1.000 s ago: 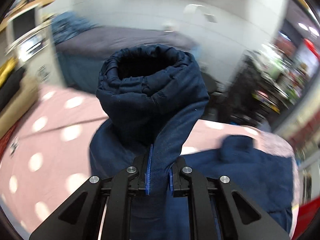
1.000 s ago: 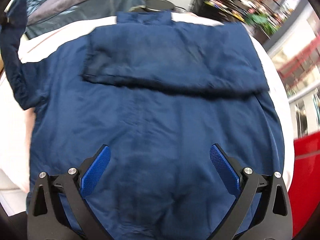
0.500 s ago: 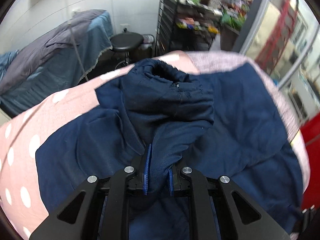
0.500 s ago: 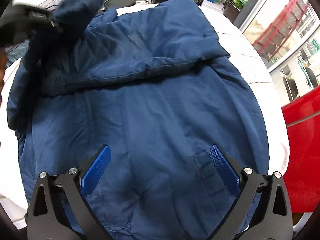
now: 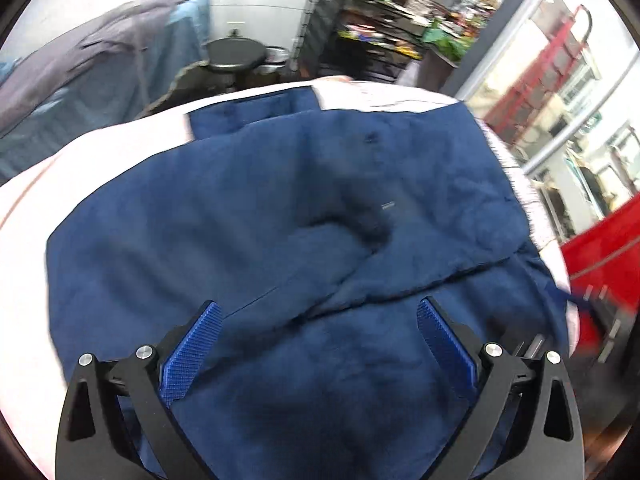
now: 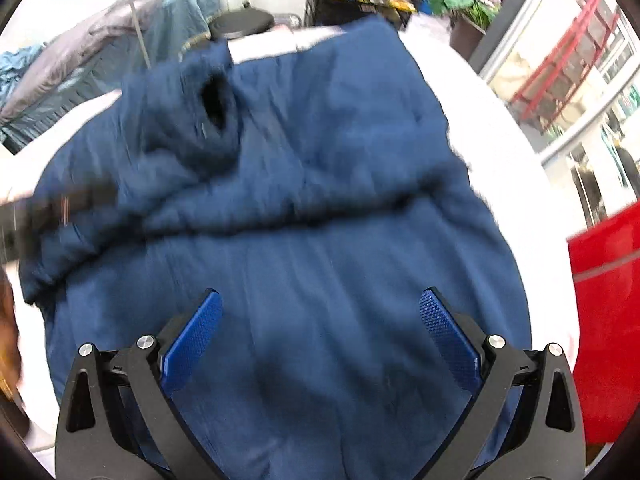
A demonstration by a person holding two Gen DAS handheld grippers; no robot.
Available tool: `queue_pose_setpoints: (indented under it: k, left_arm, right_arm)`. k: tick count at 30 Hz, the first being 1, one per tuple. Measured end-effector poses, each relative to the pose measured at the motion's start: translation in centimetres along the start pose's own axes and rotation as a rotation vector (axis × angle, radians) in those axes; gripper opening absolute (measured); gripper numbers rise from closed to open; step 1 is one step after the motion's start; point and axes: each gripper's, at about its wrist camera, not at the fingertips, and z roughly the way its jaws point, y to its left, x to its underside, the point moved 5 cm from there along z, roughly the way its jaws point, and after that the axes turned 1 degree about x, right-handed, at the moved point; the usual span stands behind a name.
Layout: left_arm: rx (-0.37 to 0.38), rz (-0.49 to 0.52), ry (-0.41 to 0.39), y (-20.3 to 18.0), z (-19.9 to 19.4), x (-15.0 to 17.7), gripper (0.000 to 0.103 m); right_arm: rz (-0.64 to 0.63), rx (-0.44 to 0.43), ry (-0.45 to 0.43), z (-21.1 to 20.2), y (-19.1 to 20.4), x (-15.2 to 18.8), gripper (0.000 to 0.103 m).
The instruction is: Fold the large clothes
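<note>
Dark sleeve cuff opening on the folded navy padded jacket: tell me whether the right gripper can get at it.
Probably yes. The right gripper is open and holds nothing, and the cuff opening lies exposed atop the navy jacket, ahead and to the left, with only flat fabric between.

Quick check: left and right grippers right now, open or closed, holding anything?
Left gripper: open, empty, above the navy jacket.
Right gripper: open, empty, above the same jacket.

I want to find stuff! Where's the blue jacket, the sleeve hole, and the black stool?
blue jacket [image 6: 320, 272]: right wrist view, smooth back panel.
sleeve hole [image 6: 214, 102]: right wrist view, dark cuff opening.
black stool [image 5: 237, 53]: left wrist view, round seat top.
</note>
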Motion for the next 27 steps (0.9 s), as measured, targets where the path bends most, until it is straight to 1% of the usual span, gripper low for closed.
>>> queue_pose_setpoints:
  k: [1,4,7,8,9,11,14,15,17,18,19,20,22,25,27]
  left_arm:
    - [-0.025,-0.009,0.009,1.2,-0.1,0.7,0.096]
    - [-0.098,-0.041,0.036,4.8,-0.7,3.2,0.096]
    - [-0.177,-0.071,0.065,7.9,-1.6,5.7,0.096]
    - [-0.197,-0.086,0.074,9.0,-1.8,6.5,0.096]
    - [-0.213,-0.117,0.086,10.2,-2.2,7.6,0.096]
    - [-0.227,-0.172,0.099,11.9,-2.7,9.0,0.096]
    - [-0.242,-0.246,0.114,14.0,-3.4,11.0,0.096]
    - [-0.250,-0.267,0.116,14.6,-3.6,11.6,0.096]
    - [-0.259,-0.297,0.120,15.4,-3.9,12.2,0.096]
    - [-0.261,-0.313,0.119,15.7,-4.1,12.4,0.096]
    - [-0.263,-0.326,0.116,16.0,-4.2,12.5,0.096]
    - [-0.263,-0.334,0.109,16.1,-4.3,12.4,0.096]
    - [-0.263,-0.337,0.092,16.2,-4.6,12.1,0.096]
    - [-0.262,-0.320,0.060,15.9,-4.8,10.7,0.096]
    - [-0.260,-0.289,0.051,15.4,-4.5,9.5,0.096]
  right_arm:
    - [-0.006,-0.021,-0.024,-0.3,0.5,-1.4,0.098]
    - [-0.048,-0.082,-0.059,-0.3,2.2,-4.5,0.098]
    - [-0.091,-0.154,-0.056,0.3,4.5,-6.9,0.098]
    - [-0.107,-0.196,-0.049,0.9,5.7,-7.9,0.098]
    - [-0.114,-0.213,-0.049,1.2,6.4,-8.5,0.098]
    - [-0.137,-0.232,-0.060,2.3,7.8,-10.1,0.098]
    - [-0.162,-0.219,-0.049,4.6,9.0,-11.6,0.097]
    - [-0.170,-0.219,-0.043,5.4,9.3,-12.1,0.093]
    - [-0.191,-0.210,-0.010,6.8,9.8,-12.2,0.077]
    - [-0.201,-0.211,0.015,7.5,10.0,-12.1,0.056]
    - [-0.210,-0.222,0.038,8.0,10.1,-11.8,0.029]
    - [-0.222,-0.224,0.061,8.3,10.3,-11.4,0.021]
    - [-0.231,-0.210,0.055,8.0,10.0,-10.6,0.016]
    - [-0.239,-0.167,0.052,7.5,9.0,-9.3,0.015]
    - [-0.221,-0.160,0.077,7.9,8.1,-8.3,0.015]
